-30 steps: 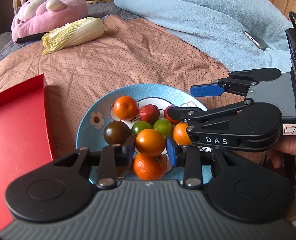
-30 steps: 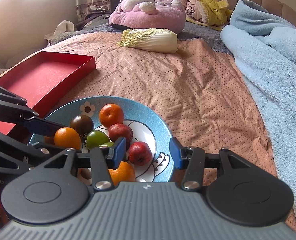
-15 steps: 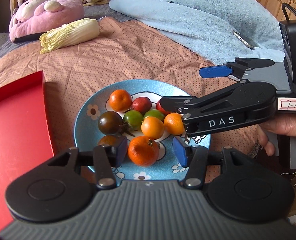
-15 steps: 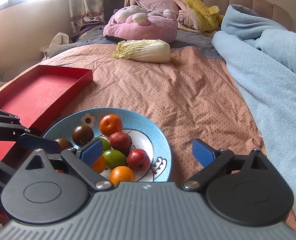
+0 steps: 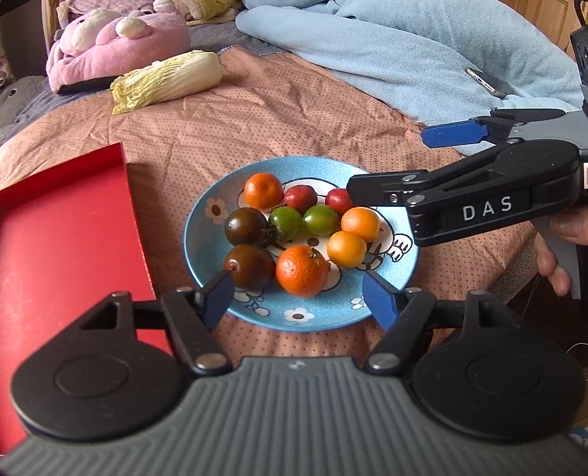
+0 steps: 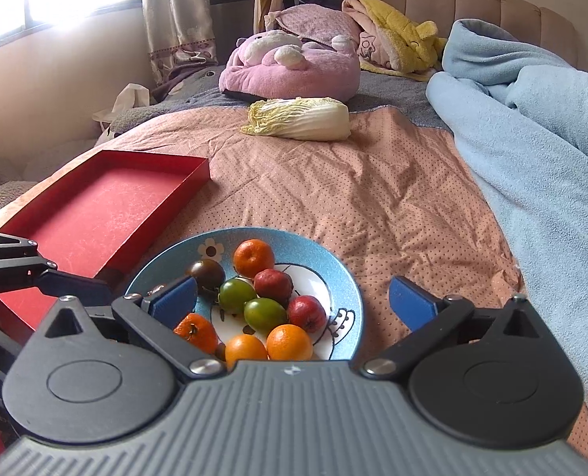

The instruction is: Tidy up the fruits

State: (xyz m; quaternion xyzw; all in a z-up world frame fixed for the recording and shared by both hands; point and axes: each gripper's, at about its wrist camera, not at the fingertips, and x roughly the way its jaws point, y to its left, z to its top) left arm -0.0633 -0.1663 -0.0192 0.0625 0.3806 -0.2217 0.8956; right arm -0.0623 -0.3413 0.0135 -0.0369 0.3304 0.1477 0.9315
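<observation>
Left wrist view: the fruits sit bunched on the blue plate [image 5: 198, 246] on the bed, beside the empty red tray [image 5: 56, 238]. They look light, round and smooth, the tomatoes probably soft, so each wants a gentle pinch across its widest part. The nearest tangerine [image 5: 301, 270] seems easiest to take. The left gripper [image 5: 297, 297] hovers low at the plate's near rim, fingers wide and empty. The right gripper [image 6: 294, 297] hangs over the plate's right side, fingers spread wide, holding nothing.
</observation>
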